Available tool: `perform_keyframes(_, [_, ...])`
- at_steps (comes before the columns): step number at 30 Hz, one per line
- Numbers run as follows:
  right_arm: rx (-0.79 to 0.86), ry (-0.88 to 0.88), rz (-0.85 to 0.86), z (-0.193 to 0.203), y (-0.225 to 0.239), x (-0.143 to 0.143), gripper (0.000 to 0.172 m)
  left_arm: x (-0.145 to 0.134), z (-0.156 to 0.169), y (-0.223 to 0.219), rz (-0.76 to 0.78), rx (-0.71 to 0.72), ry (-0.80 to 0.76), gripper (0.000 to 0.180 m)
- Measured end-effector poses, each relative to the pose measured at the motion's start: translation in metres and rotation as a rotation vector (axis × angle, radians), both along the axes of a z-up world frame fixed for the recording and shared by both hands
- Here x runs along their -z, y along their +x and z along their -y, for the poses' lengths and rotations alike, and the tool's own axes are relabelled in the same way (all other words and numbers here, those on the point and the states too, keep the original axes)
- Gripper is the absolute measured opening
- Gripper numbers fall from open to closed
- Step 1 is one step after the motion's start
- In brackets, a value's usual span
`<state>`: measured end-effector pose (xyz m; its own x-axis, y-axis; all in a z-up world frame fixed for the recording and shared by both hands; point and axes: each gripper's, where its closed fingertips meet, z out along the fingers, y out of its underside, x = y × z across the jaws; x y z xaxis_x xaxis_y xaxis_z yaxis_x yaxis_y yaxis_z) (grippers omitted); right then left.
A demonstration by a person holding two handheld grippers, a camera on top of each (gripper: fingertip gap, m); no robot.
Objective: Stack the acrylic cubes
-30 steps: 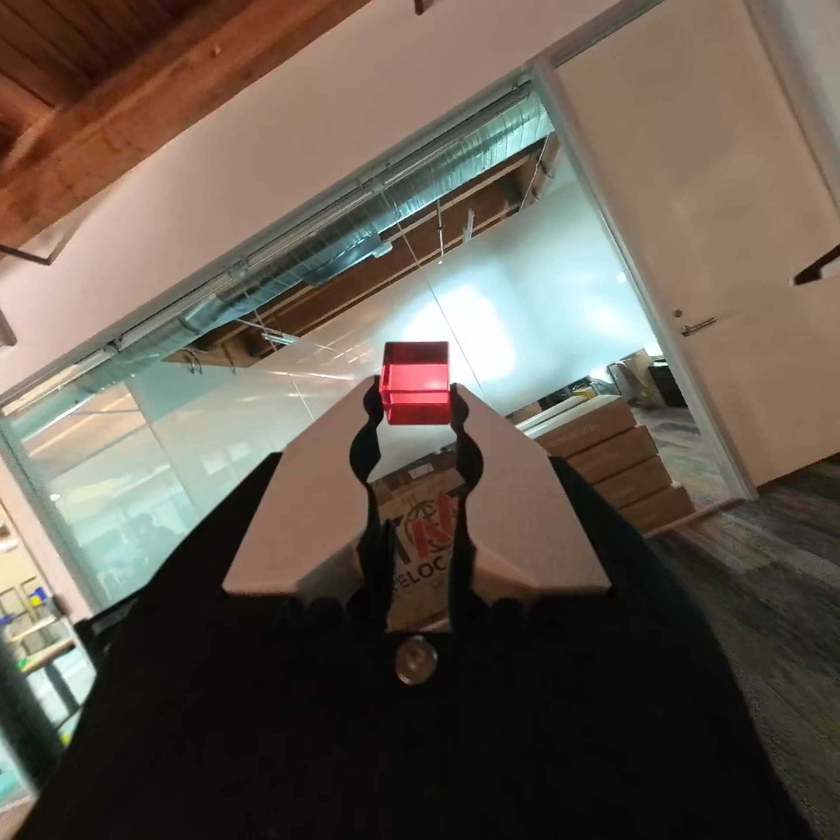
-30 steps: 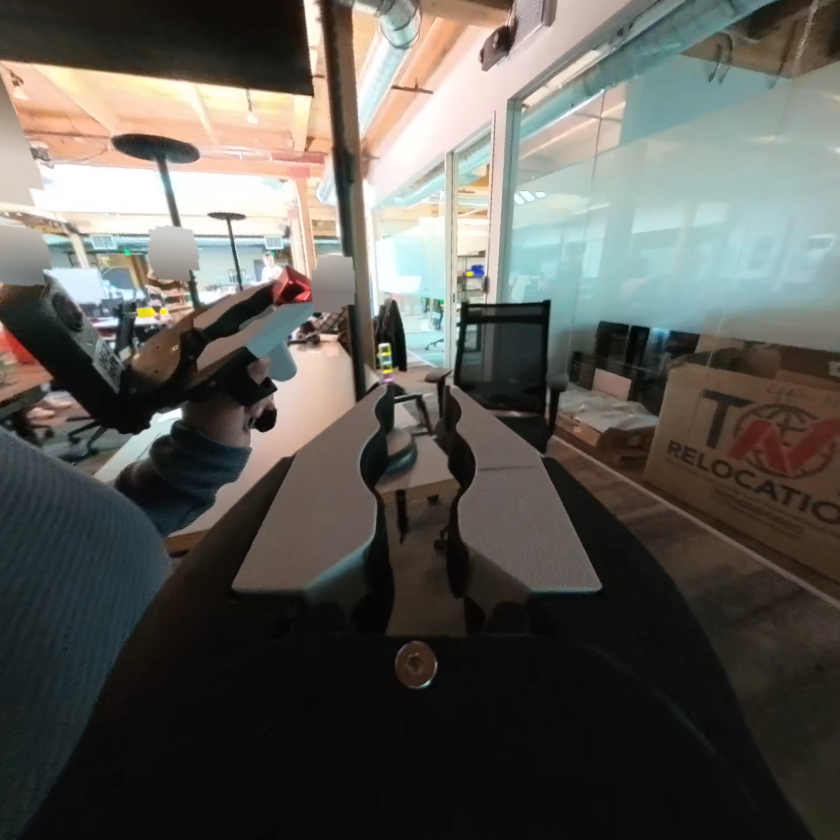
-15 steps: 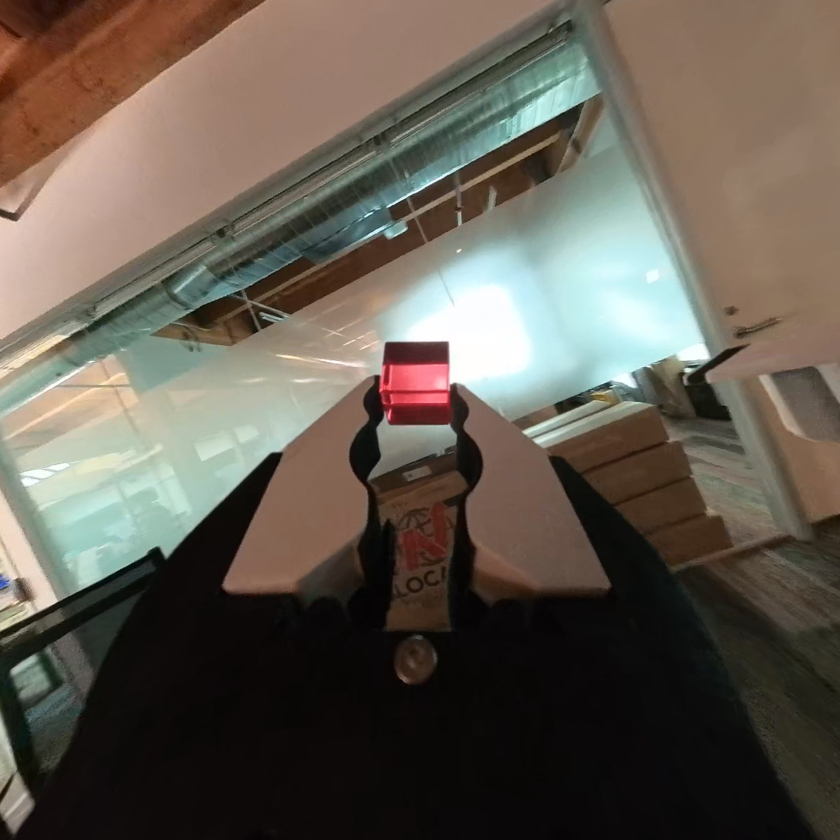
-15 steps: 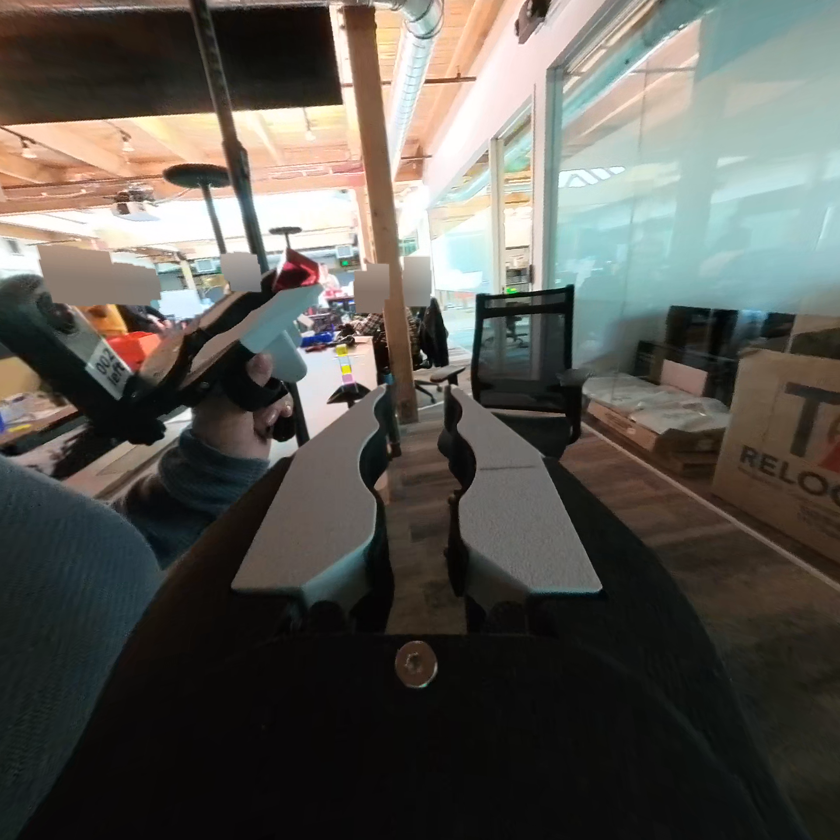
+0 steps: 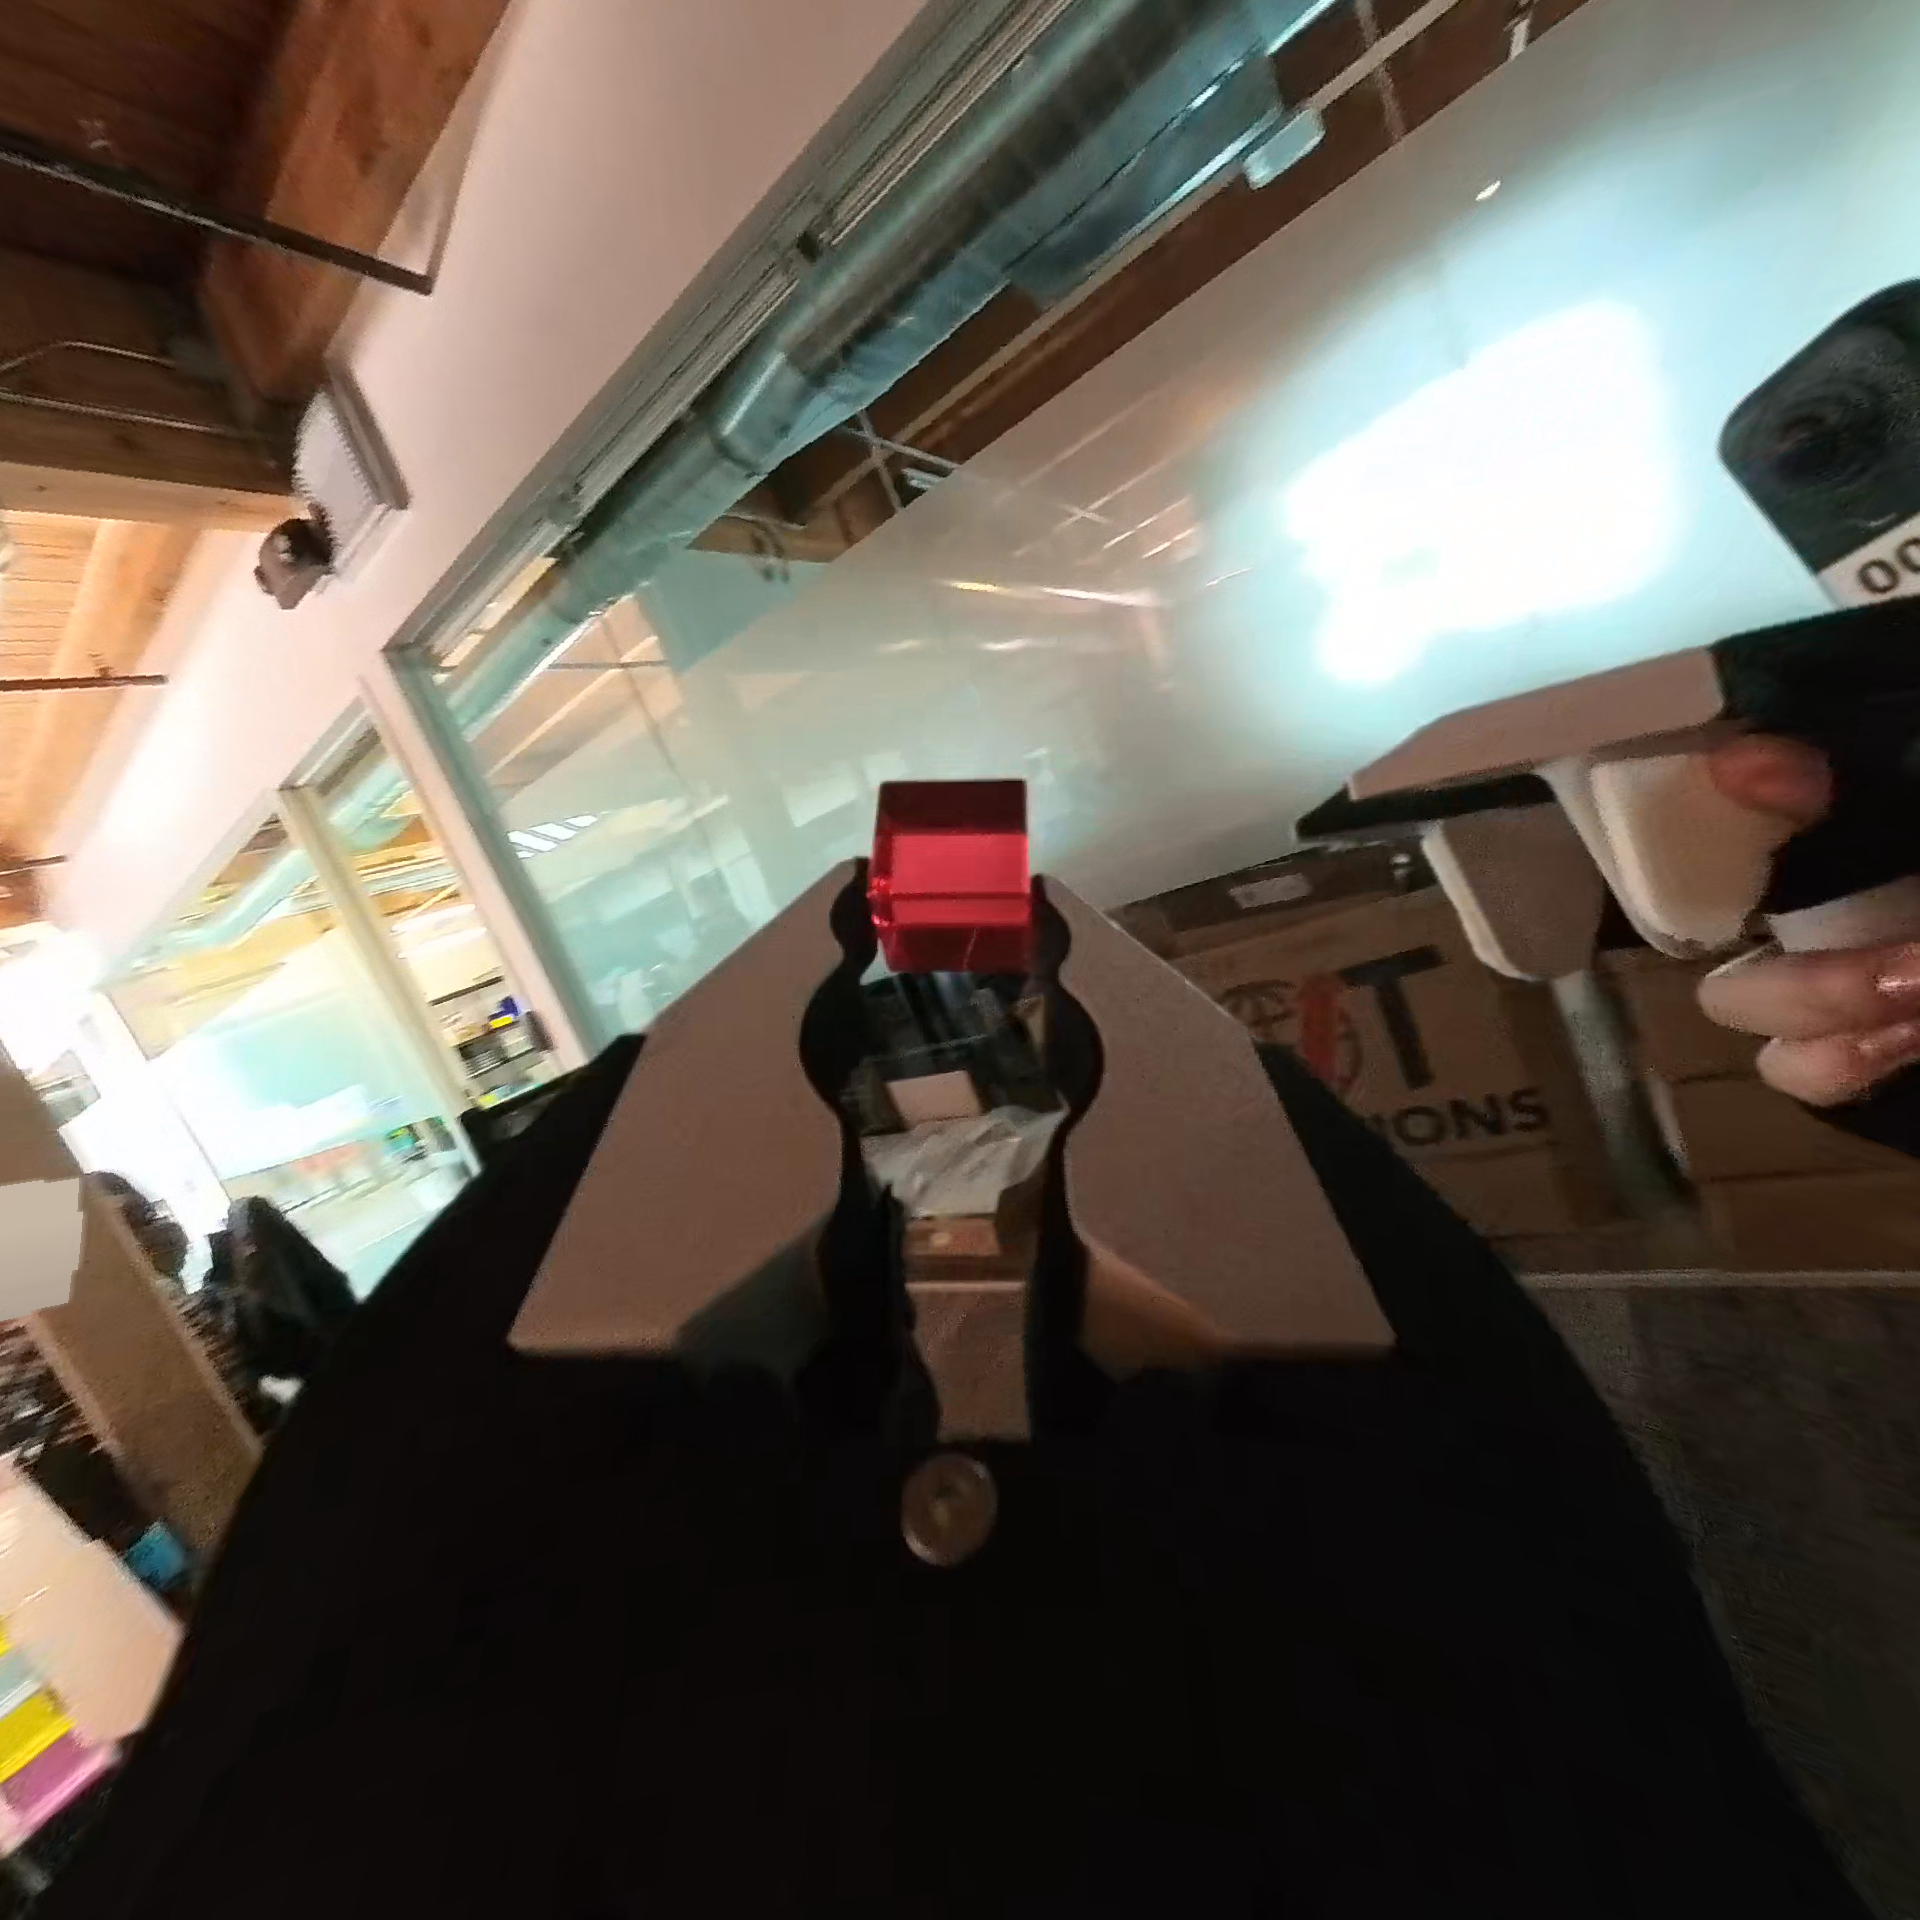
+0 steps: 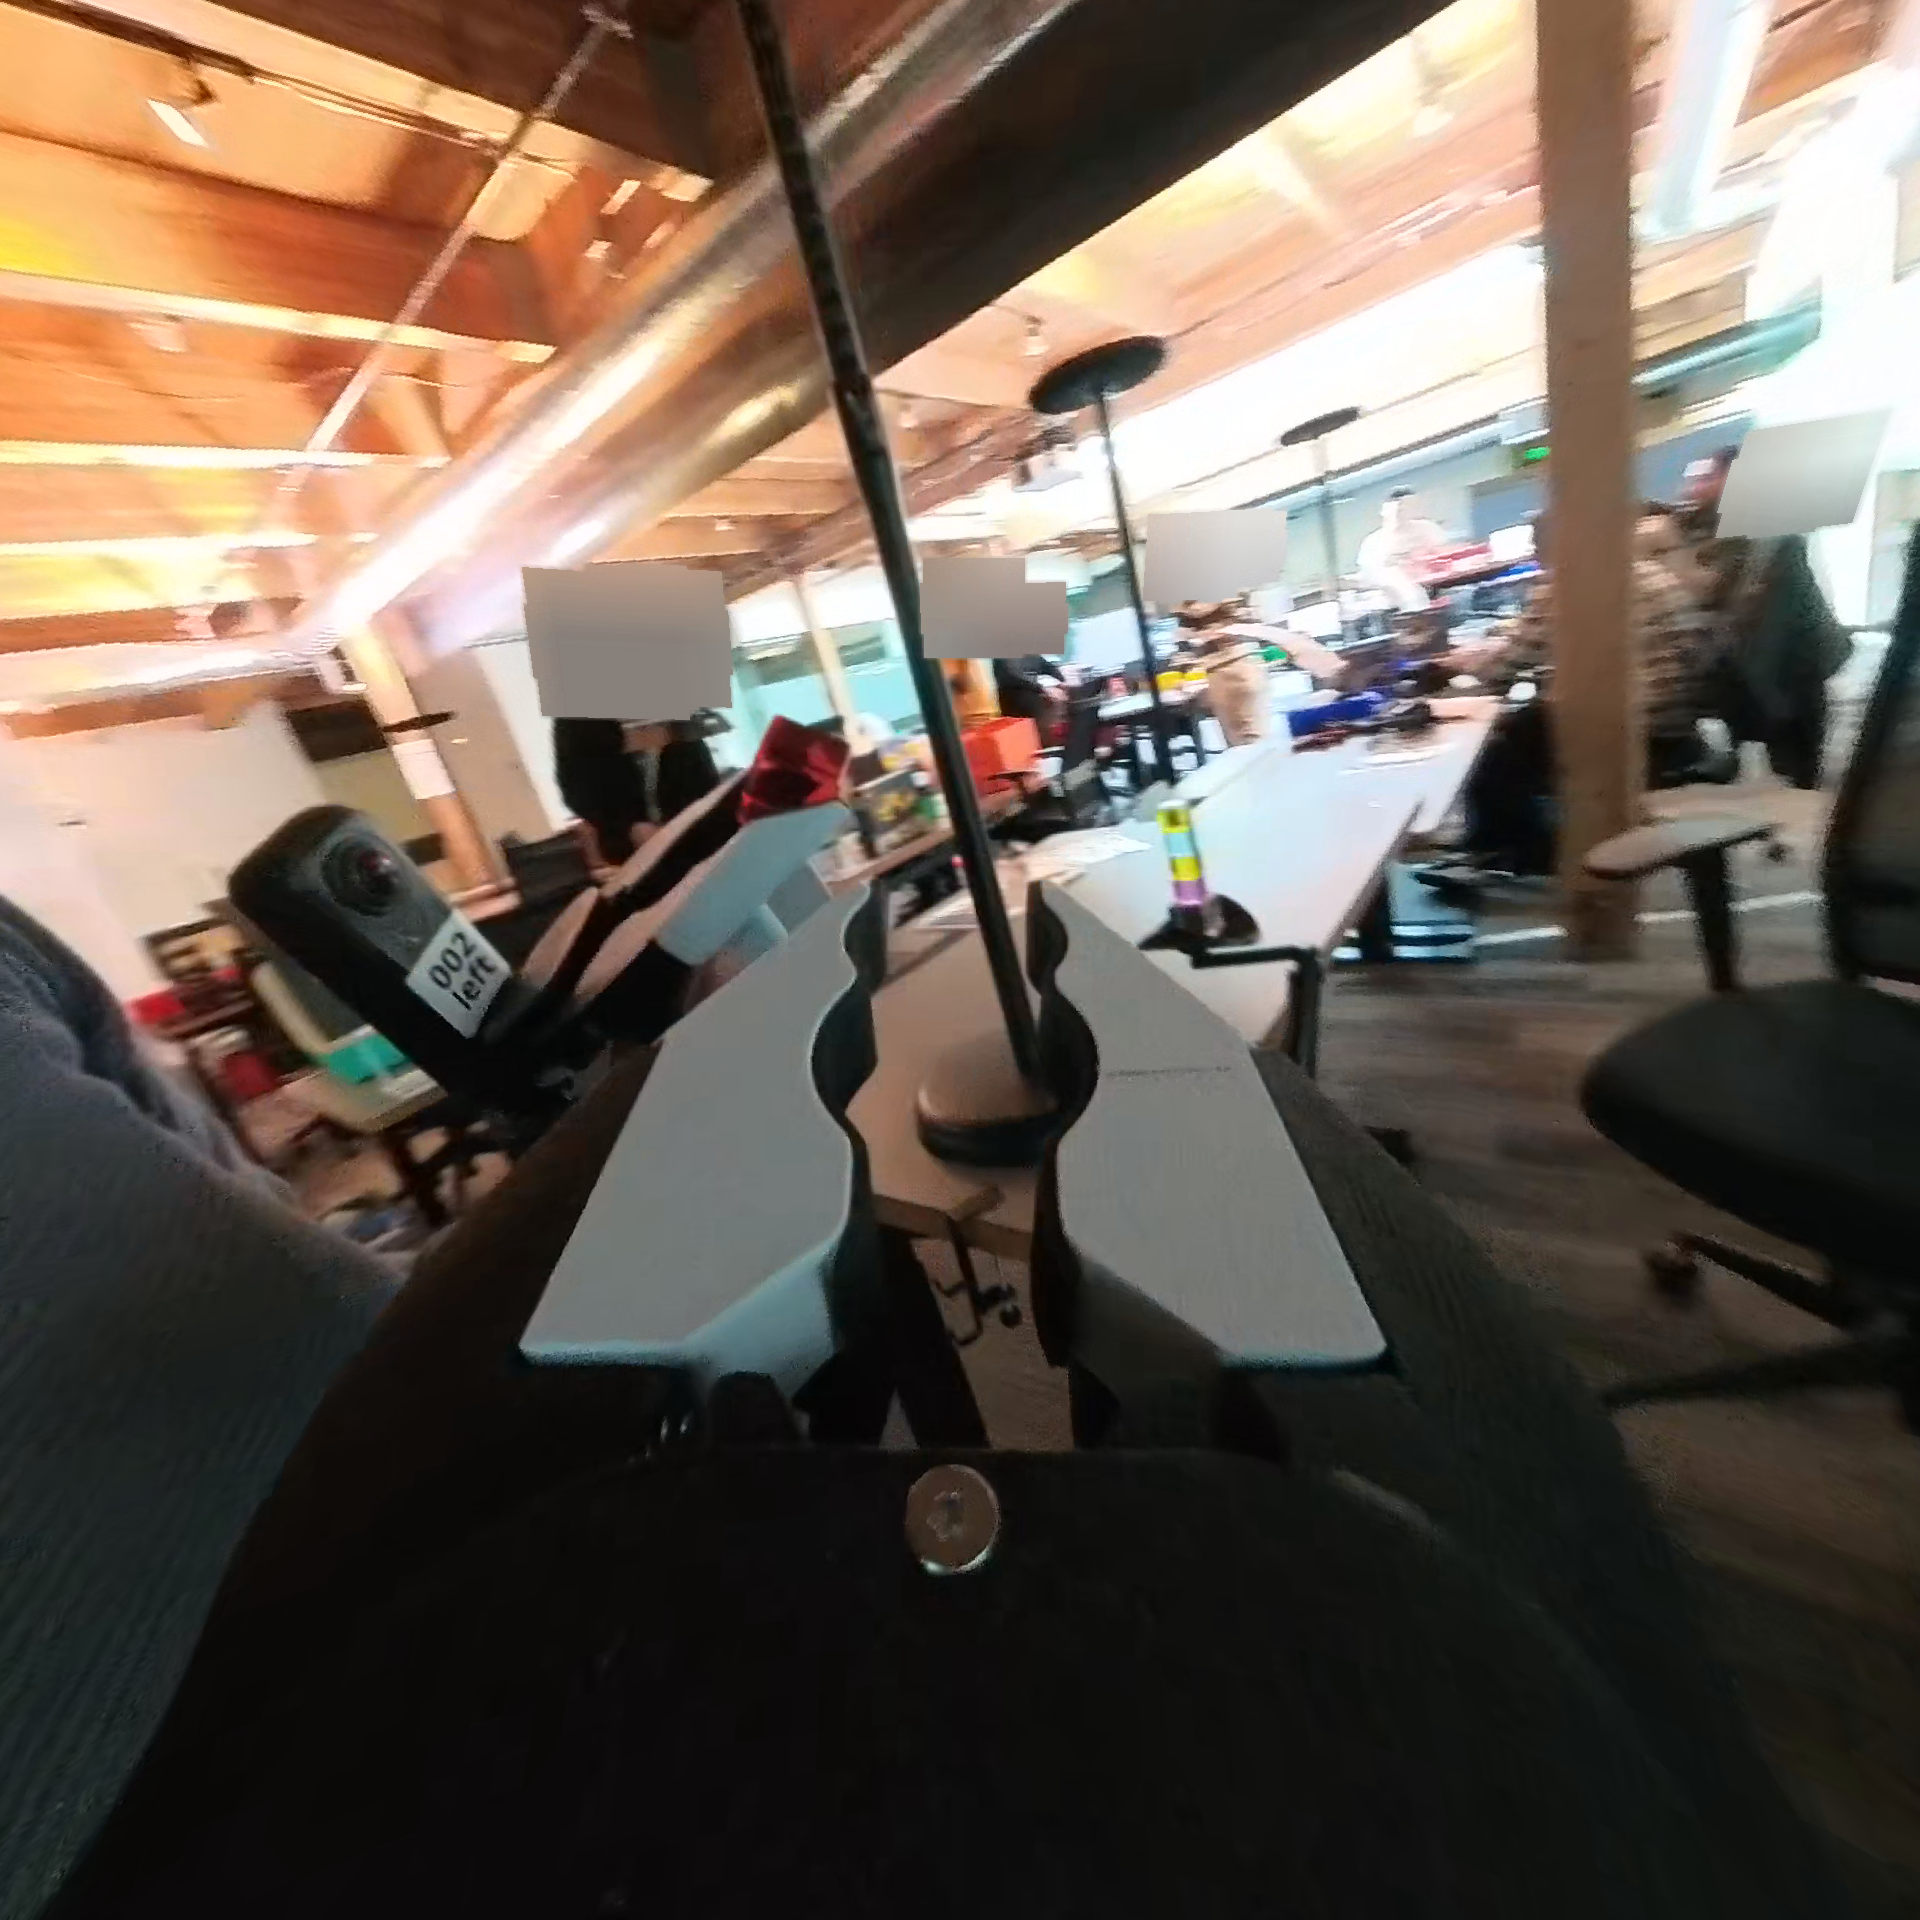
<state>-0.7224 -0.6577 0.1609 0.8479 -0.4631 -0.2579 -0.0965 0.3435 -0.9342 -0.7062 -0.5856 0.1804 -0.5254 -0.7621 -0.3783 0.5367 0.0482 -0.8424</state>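
A large open office is seen in the right wrist view, with a long pale grey desk (image 6: 1340, 831) running away from the camera, a wooden post (image 6: 1579, 468) beyond it and a black mesh office chair (image 6: 1787, 1081) at the right edge. In the left wrist view a frosted glass partition wall (image 5: 1039, 623) fills the background, and brown cardboard boxes (image 5: 1455, 1049) are stacked at its foot.

A black floor-lamp pole with a round dark base (image 6: 982, 1101) stands on the near end of the desk and is seen through the gap of the right gripper (image 6: 956, 904). The right gripper is raised in the air, its grey fingers (image 6: 1132, 1039) a narrow way apart with nothing between them; the pole lies well behind them. This gripper is also seen at the right edge of the left wrist view, gripped by a hand (image 5: 1808, 997).

The left gripper (image 5: 951, 888) is held up and tilted toward the glass wall. A small translucent red cube (image 5: 951, 883) is clamped at its very fingertips, both pads pressed on opposite faces, with most of the cube projecting past the tips. From the right wrist view the same cube (image 6: 795, 764) is seen raised above the desk, well clear of every surface.

Farther along the desk a small stack of coloured blocks, yellow, teal and pink, (image 6: 1184, 852) stands upright on a black stand.
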Motion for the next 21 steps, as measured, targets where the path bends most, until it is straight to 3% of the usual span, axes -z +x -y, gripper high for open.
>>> perform_keyframes(6, [-0.229,0.021,0.017,-0.04,0.101,-0.026,0.024,-0.007,-0.035,0.096,0.082,-0.151,-0.028,0.028])
perform_keyframes(13, [-0.566,-0.044,-0.089,-0.113,0.211,-0.047,0.033,-0.018,-0.063,0.206,0.147,-0.251,0.002,0.027])
perform_keyframes(21, [-0.845,-0.136,-0.254,-0.191,0.275,-0.018,0.037,-0.001,-0.106,0.273,0.098,-0.361,0.056,0.027])
